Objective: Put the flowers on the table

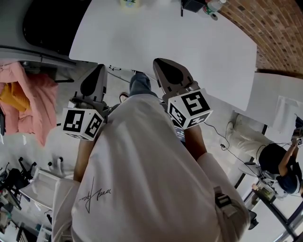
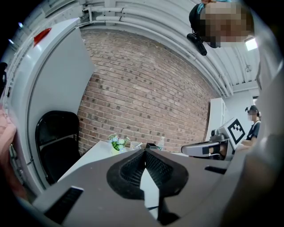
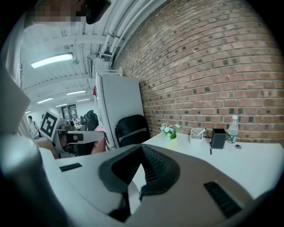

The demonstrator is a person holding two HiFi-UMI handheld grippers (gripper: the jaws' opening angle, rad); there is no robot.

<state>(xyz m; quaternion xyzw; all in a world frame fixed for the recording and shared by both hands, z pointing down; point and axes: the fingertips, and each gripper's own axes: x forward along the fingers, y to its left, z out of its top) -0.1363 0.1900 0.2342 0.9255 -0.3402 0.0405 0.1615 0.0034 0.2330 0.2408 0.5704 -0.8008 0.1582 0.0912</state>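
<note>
The flowers are a small white and green bunch in a pot, standing at the far edge of the white table. They also show far off as the flowers in the left gripper view and the flowers in the right gripper view. My left gripper is held short of the table's near edge, its jaws shut with nothing between them. My right gripper reaches just over that near edge, also shut and empty. Both point toward the table, far from the flowers.
On the table's far side stand a clear cup, a black pen holder and a water bottle. A black chair is at the table's left end. Pink cloth hangs at the left. A person sits at the right.
</note>
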